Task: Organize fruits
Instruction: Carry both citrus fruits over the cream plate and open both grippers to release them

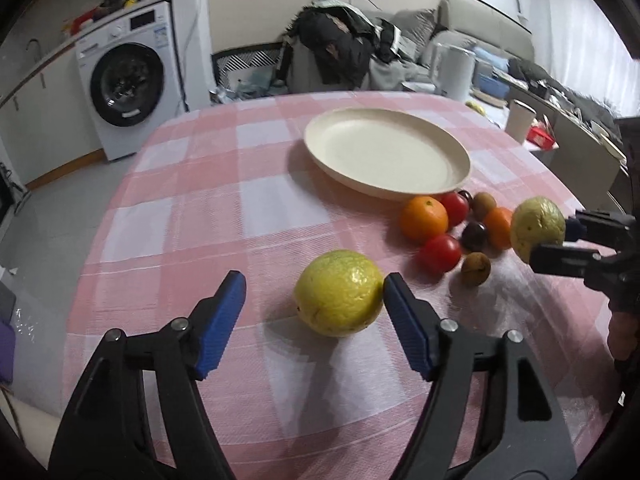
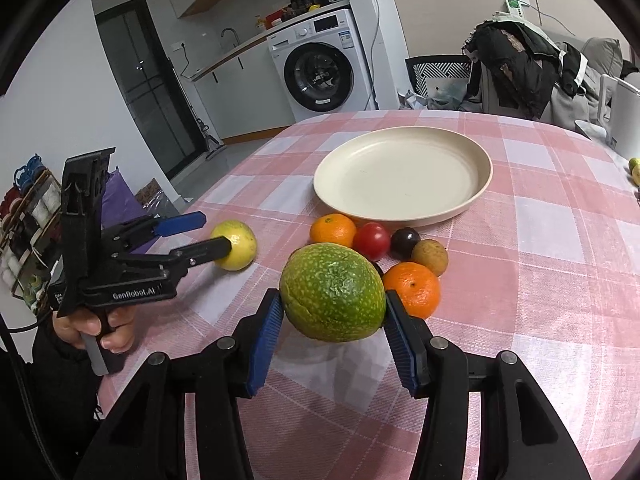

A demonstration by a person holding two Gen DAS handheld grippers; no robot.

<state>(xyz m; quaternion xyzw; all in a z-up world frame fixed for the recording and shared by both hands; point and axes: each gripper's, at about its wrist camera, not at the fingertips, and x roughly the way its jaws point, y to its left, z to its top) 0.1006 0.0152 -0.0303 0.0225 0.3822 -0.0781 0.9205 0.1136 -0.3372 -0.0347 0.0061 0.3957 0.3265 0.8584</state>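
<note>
A yellow citrus (image 1: 338,292) (image 2: 236,244) lies on the pink checked cloth. My left gripper (image 1: 315,282) (image 2: 214,232) stands open around it; the right pad sits at the fruit's side and the left pad is well clear of it. My right gripper (image 2: 332,300) (image 1: 556,240) is shut on a green mottled citrus (image 2: 332,292) (image 1: 538,228), held just above the cloth by the fruit pile. The pile holds two oranges (image 2: 333,230) (image 1: 424,218), tomatoes (image 2: 371,241) (image 1: 438,254), a dark plum (image 2: 405,243) and small brown fruits (image 2: 430,257). Behind it is a cream plate (image 2: 400,176) (image 1: 384,152) with nothing on it.
The round table's edge curves off at the left and far side, with floor and a washing machine (image 1: 128,84) beyond. A white kettle (image 1: 452,68) and a cup (image 1: 520,120) stand past the table's far right. A hand (image 2: 100,328) grips the left gripper's handle.
</note>
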